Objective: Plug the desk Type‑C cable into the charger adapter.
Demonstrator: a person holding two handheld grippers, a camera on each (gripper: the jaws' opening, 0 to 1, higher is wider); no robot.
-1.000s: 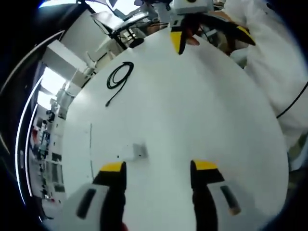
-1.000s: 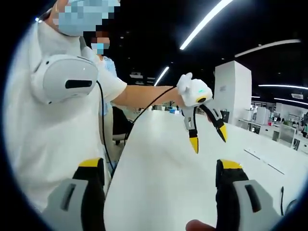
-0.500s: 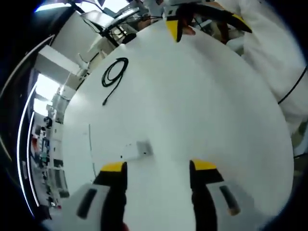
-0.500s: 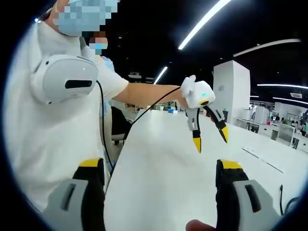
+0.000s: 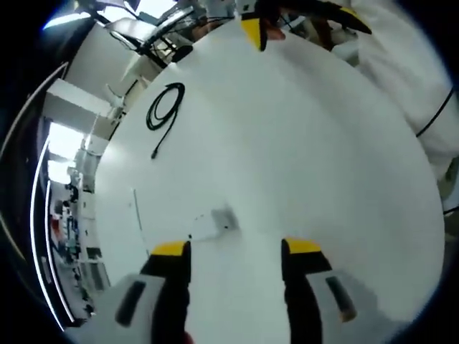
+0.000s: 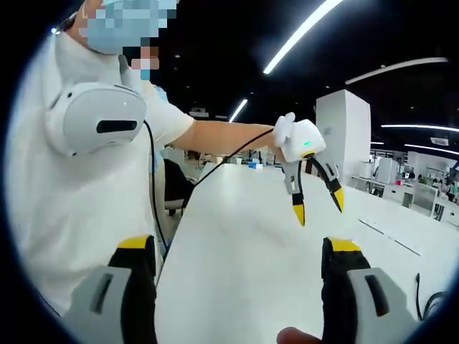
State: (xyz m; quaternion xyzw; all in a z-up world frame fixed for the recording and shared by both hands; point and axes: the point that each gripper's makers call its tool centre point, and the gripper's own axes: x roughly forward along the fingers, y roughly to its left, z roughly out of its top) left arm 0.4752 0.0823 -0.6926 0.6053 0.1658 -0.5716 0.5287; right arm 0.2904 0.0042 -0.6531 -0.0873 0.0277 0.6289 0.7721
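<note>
Jaws of both grippers apart; coiled black cable [image 5: 163, 109], boxy white adapter [image 5: 214, 224].

White short-sleeved shirt [image 6: 86, 215], white headset [image 6: 97, 125] on chest, black cable [image 6: 153, 208]

Coiled black cable [image 5: 163, 109] lies apart from white adapter [image 5: 214, 223].

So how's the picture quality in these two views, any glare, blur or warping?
Left gripper view: the white table is evenly bright and nearly washed out, fisheye bends its edge, and the black cable and charger adapter look soft. Right gripper view: dark ceiling, glaring light strips, and the left tool is fairly sharp.
</note>
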